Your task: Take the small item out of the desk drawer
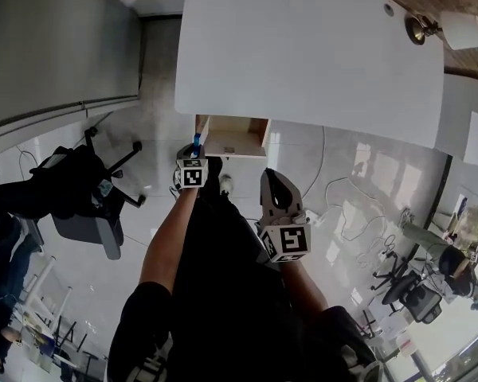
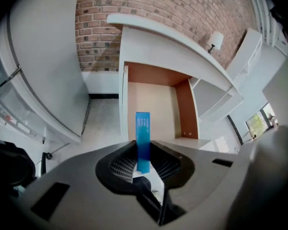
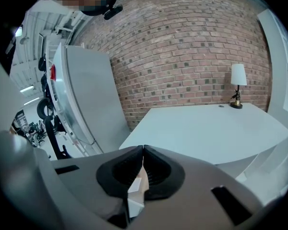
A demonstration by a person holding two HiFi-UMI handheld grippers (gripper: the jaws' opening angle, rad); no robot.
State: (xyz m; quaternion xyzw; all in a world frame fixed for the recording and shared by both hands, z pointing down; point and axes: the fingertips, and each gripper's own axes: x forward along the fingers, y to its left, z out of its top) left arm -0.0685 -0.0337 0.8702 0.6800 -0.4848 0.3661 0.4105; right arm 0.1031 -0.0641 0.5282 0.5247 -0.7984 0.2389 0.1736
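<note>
The desk drawer [image 1: 233,138] stands pulled out under the white desk top [image 1: 311,42]; its pale bottom [image 2: 151,104] shows bare in the left gripper view. My left gripper [image 1: 196,151] is at the drawer's front left corner, shut on a small blue box [image 2: 143,140] that stands upright between its pads [image 2: 122,166]. The blue box [image 1: 197,142] also shows in the head view just above the marker cube. My right gripper [image 1: 272,180] hangs lower and to the right of the drawer, away from it. Its jaws meet, shut, with nothing between them [image 3: 143,150].
A black office chair [image 1: 88,193] stands to the left on the glossy floor. Cables [image 1: 342,205] trail on the floor at the right. A small lamp [image 1: 442,29] sits on the desk's far right corner. A grey cabinet [image 1: 56,38] flanks the desk on the left.
</note>
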